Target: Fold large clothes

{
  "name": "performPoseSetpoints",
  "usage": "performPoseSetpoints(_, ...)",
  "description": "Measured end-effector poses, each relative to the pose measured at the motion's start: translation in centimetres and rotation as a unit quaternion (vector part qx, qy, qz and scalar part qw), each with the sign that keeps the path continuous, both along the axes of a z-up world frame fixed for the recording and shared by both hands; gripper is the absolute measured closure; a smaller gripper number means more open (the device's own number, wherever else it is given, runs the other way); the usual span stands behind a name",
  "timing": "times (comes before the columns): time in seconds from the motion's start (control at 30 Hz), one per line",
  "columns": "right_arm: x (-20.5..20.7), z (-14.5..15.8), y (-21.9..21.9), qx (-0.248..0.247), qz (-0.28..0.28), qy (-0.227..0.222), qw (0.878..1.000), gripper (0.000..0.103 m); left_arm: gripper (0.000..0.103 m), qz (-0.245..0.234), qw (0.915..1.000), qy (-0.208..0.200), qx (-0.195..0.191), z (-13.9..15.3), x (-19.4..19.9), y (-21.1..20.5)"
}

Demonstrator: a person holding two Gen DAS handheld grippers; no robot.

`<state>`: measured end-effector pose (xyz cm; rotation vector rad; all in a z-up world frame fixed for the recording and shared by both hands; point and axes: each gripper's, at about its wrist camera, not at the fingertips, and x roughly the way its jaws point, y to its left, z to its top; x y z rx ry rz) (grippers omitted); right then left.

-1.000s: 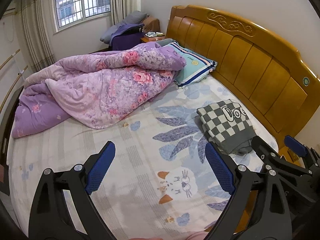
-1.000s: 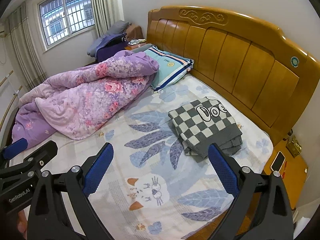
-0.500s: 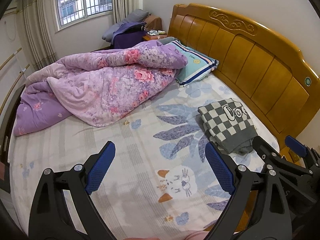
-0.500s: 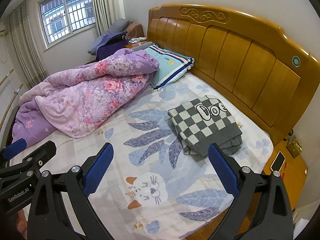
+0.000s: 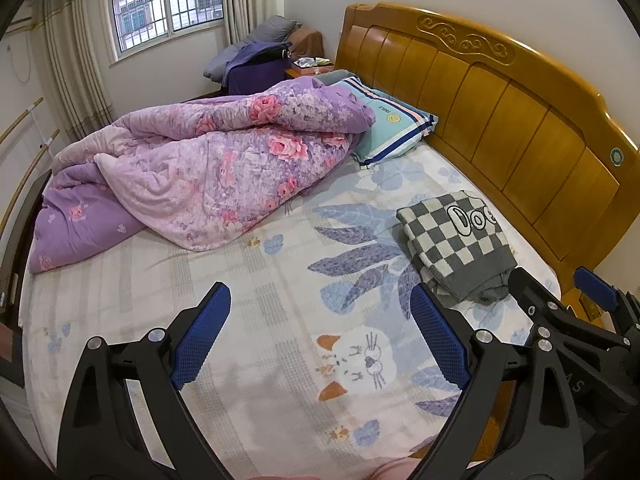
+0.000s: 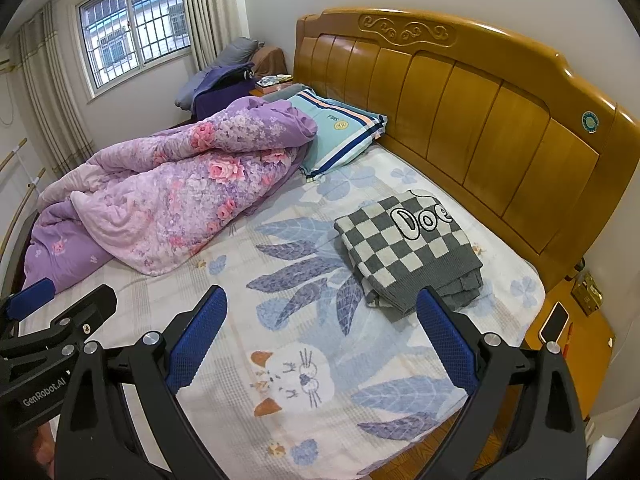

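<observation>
A grey-and-white checkered sweater (image 6: pixel 408 248) with black lettering lies folded in a neat rectangle on the bed sheet, near the headboard; it also shows in the left wrist view (image 5: pixel 456 240). My left gripper (image 5: pixel 320 336) is open and empty, held above the sheet well short of the sweater. My right gripper (image 6: pixel 320 336) is open and empty, above the sheet in front of the sweater. The right gripper's fingers (image 5: pixel 592 284) show at the right edge of the left wrist view, and the left gripper's fingers (image 6: pixel 32 300) at the left edge of the right wrist view.
A crumpled purple floral quilt (image 5: pixel 208 168) covers the far left of the bed. A striped pillow (image 6: pixel 340 132) lies against the wooden headboard (image 6: pixel 480 112). A nightstand (image 6: pixel 576 332) with a phone stands at the right of the bed. The patterned sheet (image 5: pixel 280 280) lies below both grippers.
Both grippers have drawn back slightly and risen; the bed appears a little farther away. The sweater has not moved. Both grippers stay open.
</observation>
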<state>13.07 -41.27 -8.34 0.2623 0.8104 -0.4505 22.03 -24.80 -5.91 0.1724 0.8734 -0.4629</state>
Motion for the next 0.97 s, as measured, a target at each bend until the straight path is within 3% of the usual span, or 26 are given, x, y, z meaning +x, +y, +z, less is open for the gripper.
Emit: performPoseSetpoints(0.97, -0.2, -0.3, -0.9, 0.005, -0.005, 0.013, 1.000, 0.011, 0.011, -0.025, 0.9995, 0.016, 0.008, -1.1, -1.2, 0.3)
